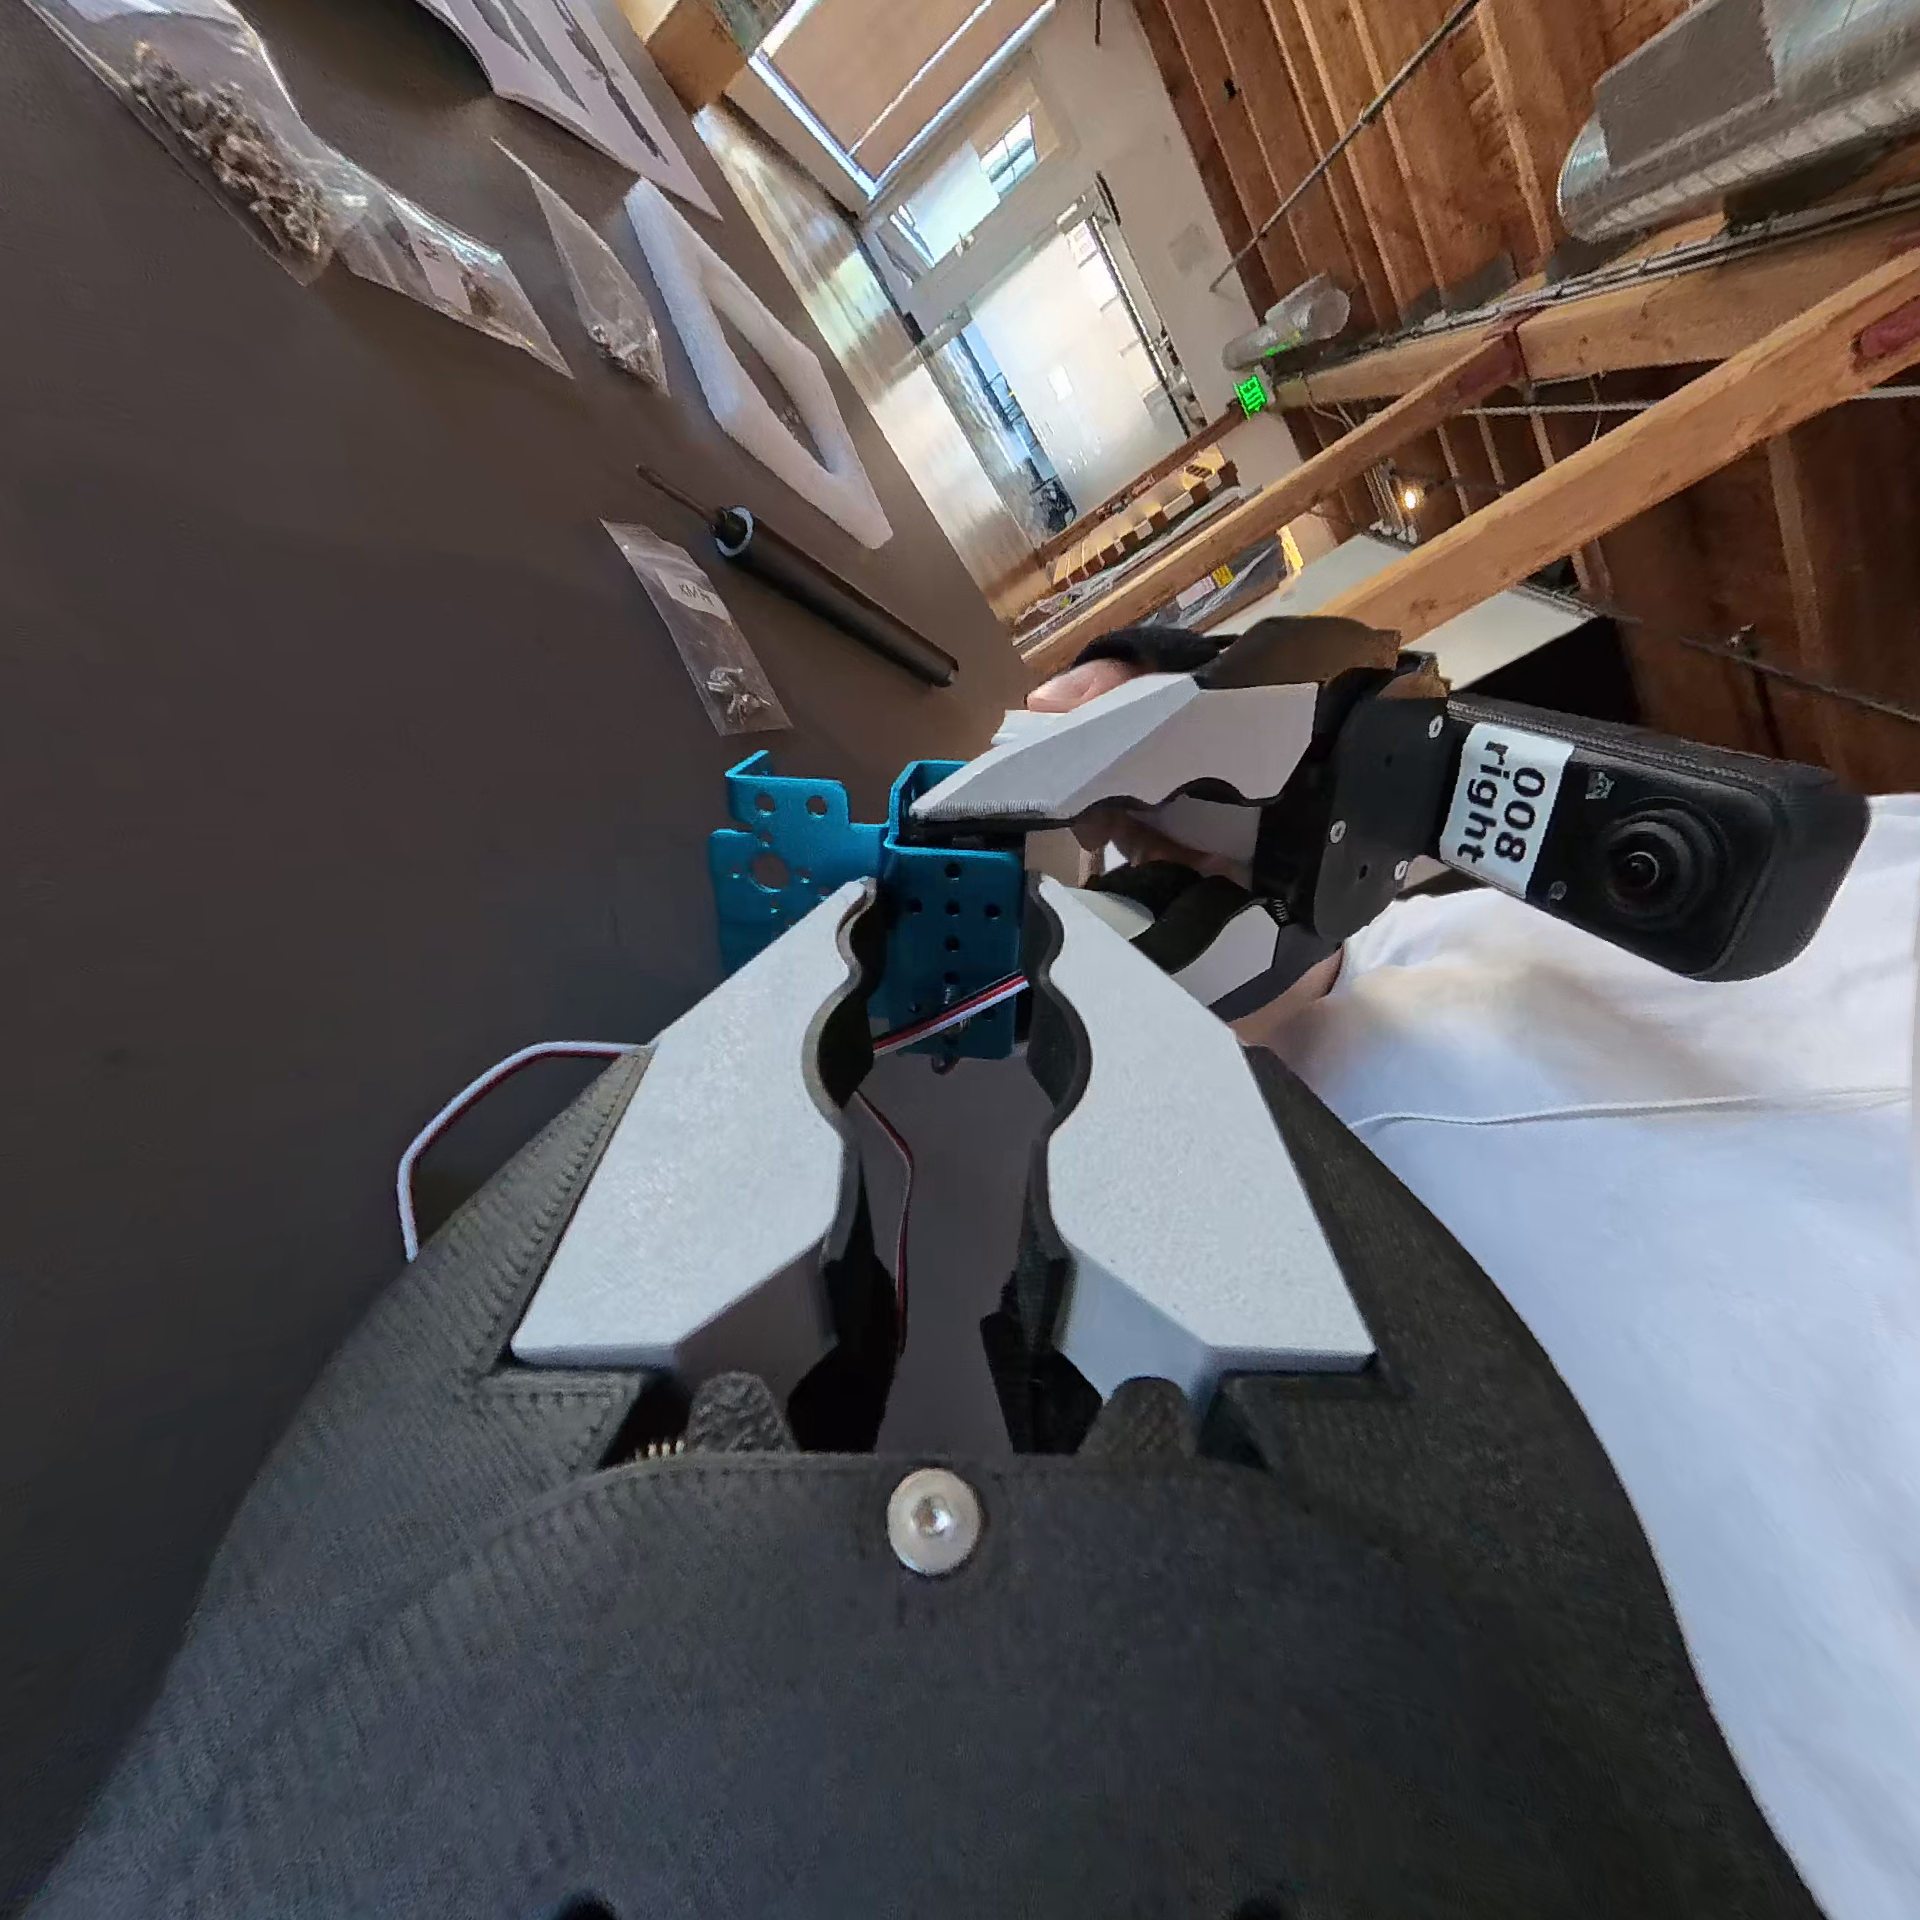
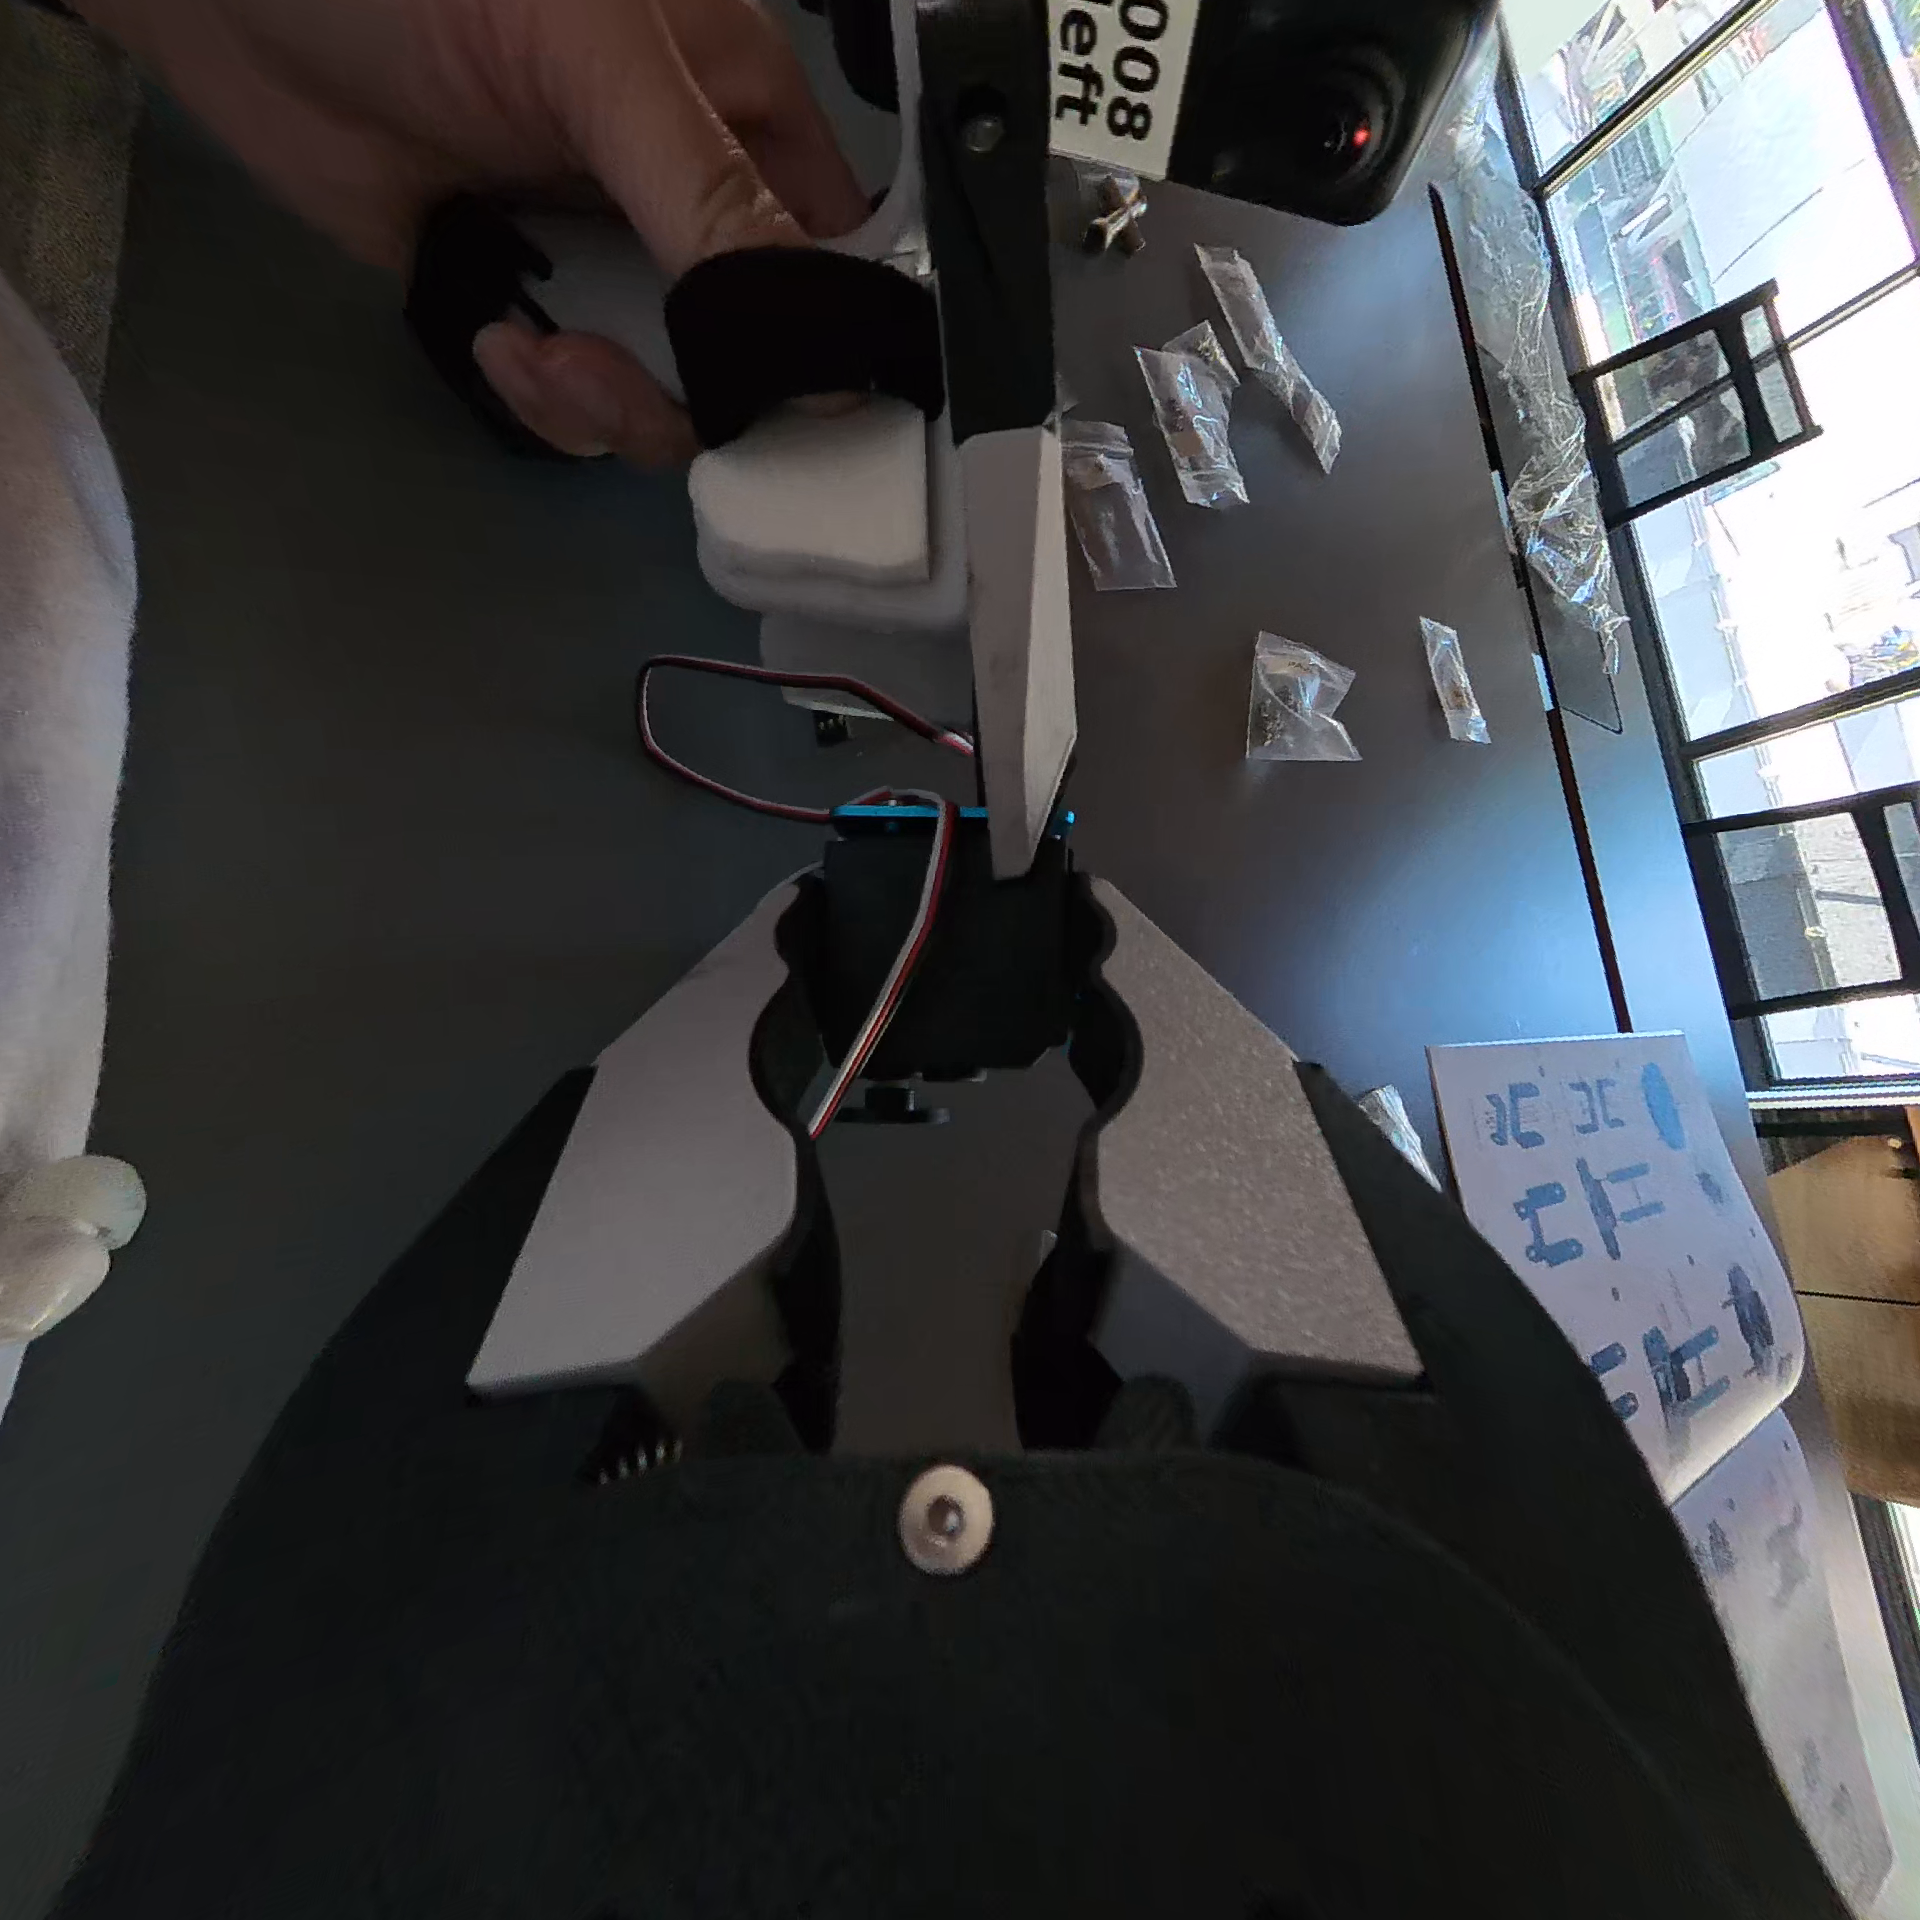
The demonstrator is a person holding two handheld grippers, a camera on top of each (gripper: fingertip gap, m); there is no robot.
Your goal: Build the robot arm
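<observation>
A blue perforated metal bracket (image 1: pixel 951 935) with a black servo (image 2: pixel 935 966) in it is held above the dark table (image 1: pixel 260 727). My left gripper (image 1: pixel 956 894) is shut on the blue bracket. My right gripper (image 2: pixel 945 904) is shut on the servo's black body. In the left wrist view it (image 1: pixel 1003 847) comes in from the right and clamps the top of the assembly. In the right wrist view a left finger (image 2: pixel 1023 644) reaches down onto the blue edge (image 2: pixel 894 810). A red, white and black servo wire (image 1: pixel 499 1081) loops off to the left; it also shows in the right wrist view (image 2: pixel 727 707).
Several small clear bags of hardware (image 1: pixel 239 166) (image 2: pixel 1299 696) lie on the table. A white foam piece (image 1: pixel 758 353) (image 2: pixel 821 530) and a black cylindrical tool (image 1: pixel 831 608) lie beyond. A printed sheet (image 2: pixel 1621 1247) lies at the right. A person's white shirt (image 1: pixel 1662 1247) is close. Only a small space, under 4 cm, lies between the two pairs of fingers.
</observation>
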